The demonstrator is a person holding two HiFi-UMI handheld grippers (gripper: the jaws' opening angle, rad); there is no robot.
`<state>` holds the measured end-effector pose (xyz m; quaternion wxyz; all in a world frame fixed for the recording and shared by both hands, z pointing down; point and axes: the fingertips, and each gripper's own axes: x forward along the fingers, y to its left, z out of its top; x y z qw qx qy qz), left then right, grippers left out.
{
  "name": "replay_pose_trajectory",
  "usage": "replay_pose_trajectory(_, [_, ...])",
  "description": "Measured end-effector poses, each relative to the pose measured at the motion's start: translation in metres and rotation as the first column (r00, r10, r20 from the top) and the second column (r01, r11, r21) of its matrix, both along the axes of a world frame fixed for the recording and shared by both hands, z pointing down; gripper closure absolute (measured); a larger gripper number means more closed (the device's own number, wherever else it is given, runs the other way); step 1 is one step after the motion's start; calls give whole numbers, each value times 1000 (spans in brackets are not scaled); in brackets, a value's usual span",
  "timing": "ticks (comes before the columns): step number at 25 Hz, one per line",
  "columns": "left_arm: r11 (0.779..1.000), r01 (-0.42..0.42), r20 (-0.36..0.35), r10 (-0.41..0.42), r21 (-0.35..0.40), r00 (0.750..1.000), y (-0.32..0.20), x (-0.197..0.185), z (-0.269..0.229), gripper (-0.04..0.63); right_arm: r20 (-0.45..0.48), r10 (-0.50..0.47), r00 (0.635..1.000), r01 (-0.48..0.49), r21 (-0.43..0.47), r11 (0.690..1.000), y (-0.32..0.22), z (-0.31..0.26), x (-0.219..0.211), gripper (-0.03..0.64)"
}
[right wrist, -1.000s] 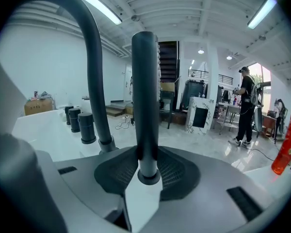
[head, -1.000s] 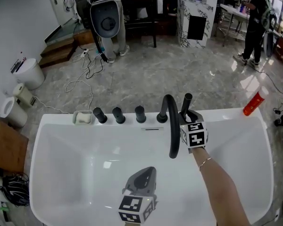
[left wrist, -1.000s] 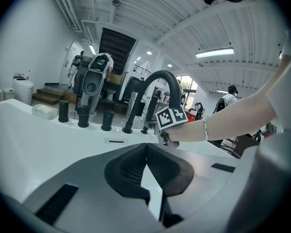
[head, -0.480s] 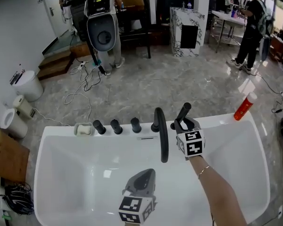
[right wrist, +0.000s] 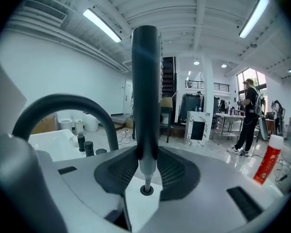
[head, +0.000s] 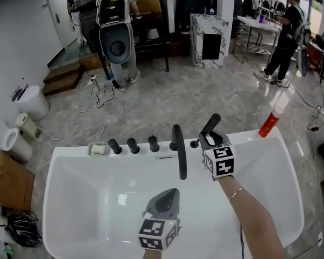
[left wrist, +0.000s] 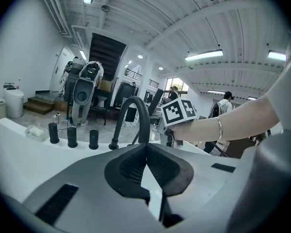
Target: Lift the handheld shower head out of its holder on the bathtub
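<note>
The handheld shower head (head: 210,125) is a slim black wand that leans back to the right over the tub's far rim. My right gripper (head: 207,140) is shut on its lower part. In the right gripper view the shower head (right wrist: 146,91) stands upright between the pads of the right gripper (right wrist: 146,155). Its thin metal end hangs right over the round holder opening (right wrist: 146,190); I cannot tell if they touch. My left gripper (head: 171,193) hovers over the tub basin, near side of the black faucet spout (head: 179,150). The left gripper (left wrist: 146,147) is shut on nothing.
The white bathtub (head: 75,188) fills the lower head view. Three black knobs (head: 132,144) and a soap dish (head: 97,149) line the far rim left of the spout. A red bottle (head: 269,122) stands at the far right corner. People stand on the grey floor beyond.
My right gripper has risen and carried the shower head up from the rim. The left gripper has risen as well, still shut on nothing.
</note>
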<state>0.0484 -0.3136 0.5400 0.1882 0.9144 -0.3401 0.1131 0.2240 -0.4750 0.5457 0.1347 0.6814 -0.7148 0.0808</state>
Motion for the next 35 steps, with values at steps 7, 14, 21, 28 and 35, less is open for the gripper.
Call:
replay_pose_trajectory(7, [999, -11, -4, 11, 31, 1000, 19, -5, -33, 575, 1, 4, 1000, -4, 22, 1000, 29, -40, -6, 494])
replay_pose_trajectory(14, [999, -20, -5, 20, 50, 1000, 41, -15, -70, 575, 0, -8, 1000, 8, 47, 999, 61, -87, -22, 494])
replay_pose_trajectory(21, [997, -33, -9, 33, 76, 999, 63, -24, -107, 575, 11, -9, 1000, 8, 76, 997, 95, -139, -31, 494])
replay_pose_trajectory(28, [994, -49, -11, 50, 95, 999, 86, -26, -141, 575, 24, -5, 1000, 3, 99, 995, 131, -186, -41, 494])
replay_pose_trajectory(35, [990, -66, -5, 67, 125, 998, 110, -24, -167, 575, 18, -14, 1000, 12, 119, 993, 167, -223, -45, 494])
